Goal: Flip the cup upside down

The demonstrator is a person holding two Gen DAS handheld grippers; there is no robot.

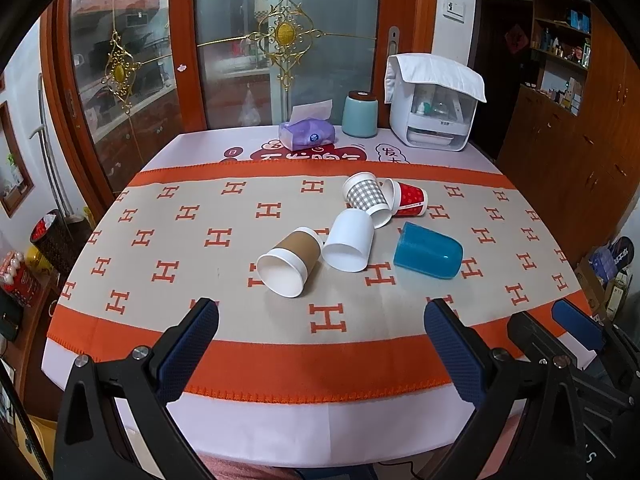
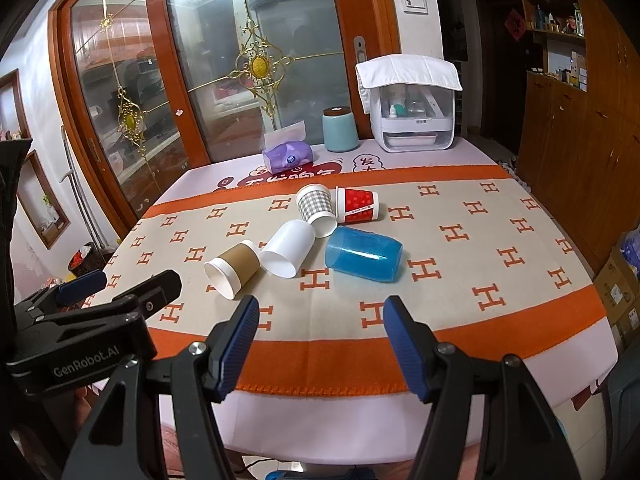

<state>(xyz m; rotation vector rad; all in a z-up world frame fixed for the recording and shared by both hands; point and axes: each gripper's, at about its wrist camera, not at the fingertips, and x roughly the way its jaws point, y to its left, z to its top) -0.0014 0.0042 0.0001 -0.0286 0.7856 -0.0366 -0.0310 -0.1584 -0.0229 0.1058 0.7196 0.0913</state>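
Jaws of both the left gripper [image 1: 320, 336] and right gripper [image 2: 320, 336] stand wide apart, holding nothing, above the counter [image 1: 360, 420] near edge. Five cups lie on their sides mid-counter; the brown cup [image 1: 289, 261], nearest, has its long axis horizontal, mouth toward the cameras.

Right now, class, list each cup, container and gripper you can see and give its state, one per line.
brown-sleeved cup: on its side
white cup: on its side
checked cup: on its side
red cup: on its side
blue cup: on its side
teal canister: upright, lidded
left gripper: open, empty
right gripper: open, empty
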